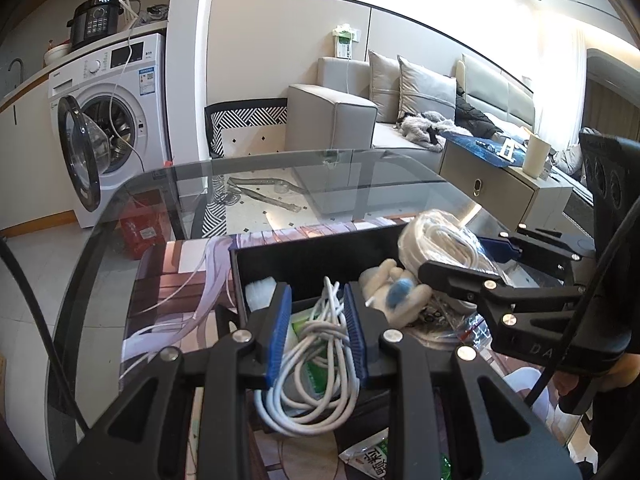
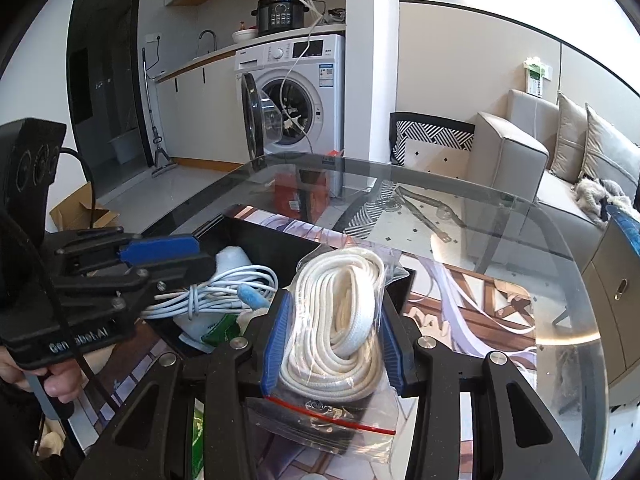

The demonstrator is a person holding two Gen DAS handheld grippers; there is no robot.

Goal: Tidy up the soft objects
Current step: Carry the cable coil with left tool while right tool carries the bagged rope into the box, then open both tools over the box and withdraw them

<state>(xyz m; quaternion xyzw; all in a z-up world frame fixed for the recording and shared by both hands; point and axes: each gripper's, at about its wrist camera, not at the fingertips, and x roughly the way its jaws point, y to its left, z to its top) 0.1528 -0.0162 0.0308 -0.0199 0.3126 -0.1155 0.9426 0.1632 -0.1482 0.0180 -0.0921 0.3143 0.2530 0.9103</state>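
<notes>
The left gripper (image 1: 316, 332), black with blue ribbed pads, is closed tight on a bundle of white electric cable (image 1: 316, 364). The loops of the cable hang below the pads and over the near edge of a black open box (image 1: 288, 252). This box stands on a printed mat with purple and brown drawing (image 1: 176, 280), and the mat lies on a round glass table with dark rim (image 1: 280, 172).

The right gripper (image 2: 332, 344), of the same kind, holds a clear plastic bag with red zip line (image 2: 360, 432). Inside the bag is a coil of thick cream-white rope (image 2: 340, 308). The pads press the bag from both sides, and the bag is just above the right part of the box (whether it touches the wall, I cannot tell).

In the box I see a small white soft toy with a blue part (image 1: 396, 292), a white fluffy thing (image 1: 260, 292) in the left corner, and a green and white packet (image 1: 308, 328) under the cable.

Behind the table there is a white washing machine with open round door (image 1: 108, 120) and a grey fabric sofa with cushions (image 1: 360, 108).
</notes>
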